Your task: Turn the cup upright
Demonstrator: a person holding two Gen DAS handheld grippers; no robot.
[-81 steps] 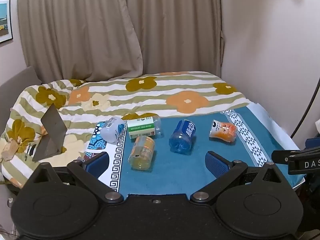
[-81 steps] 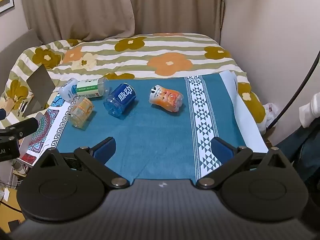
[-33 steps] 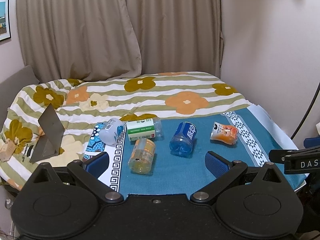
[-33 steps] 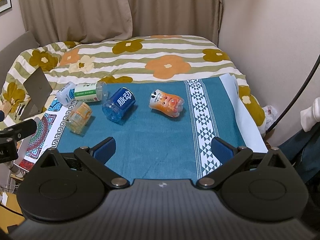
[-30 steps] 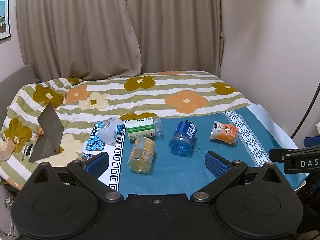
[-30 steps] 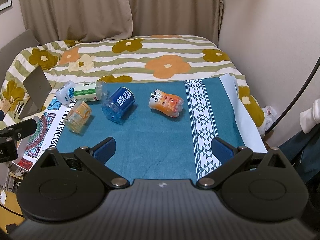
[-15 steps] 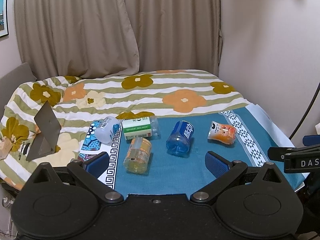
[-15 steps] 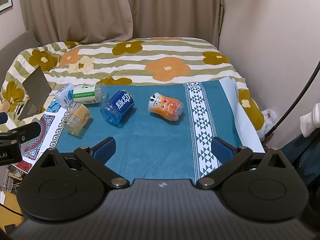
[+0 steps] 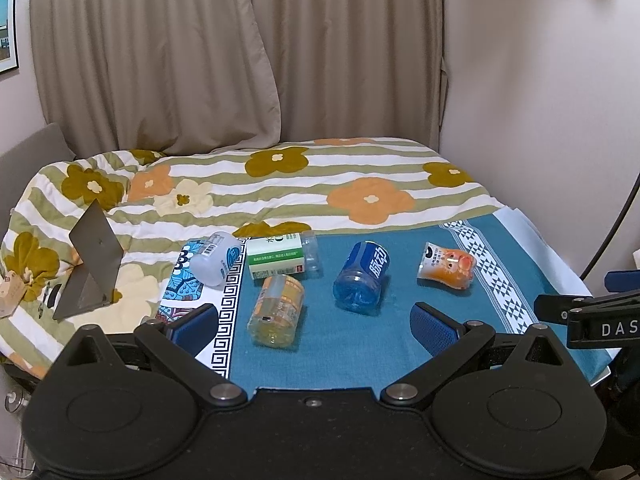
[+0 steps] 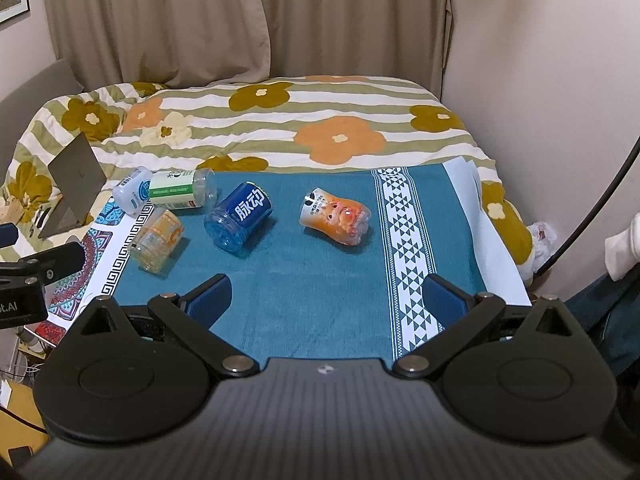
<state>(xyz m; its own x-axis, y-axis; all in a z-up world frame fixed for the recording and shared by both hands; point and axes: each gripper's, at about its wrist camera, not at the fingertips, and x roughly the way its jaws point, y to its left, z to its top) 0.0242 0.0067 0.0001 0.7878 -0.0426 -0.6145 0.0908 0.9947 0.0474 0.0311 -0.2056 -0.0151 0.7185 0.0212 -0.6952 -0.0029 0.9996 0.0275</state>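
Five cups lie toppled along the teal mat's [image 10: 320, 280] far edge; the orange cup [image 10: 335, 216] lies crosswise ahead of the right gripper [image 10: 326, 300]; left gripper [image 9: 314, 322] faces the yellow cup [image 9: 276, 310]; both gape empty.

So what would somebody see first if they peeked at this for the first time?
Probably the five cups lying tipped over on the teal cloth: the bright blue cup in the middle and the orange cartoon cup to its right stand out most. Behind them spreads a big flowery striped blanket. Up close, the right tool hangs open over the cloth, holding nothing.
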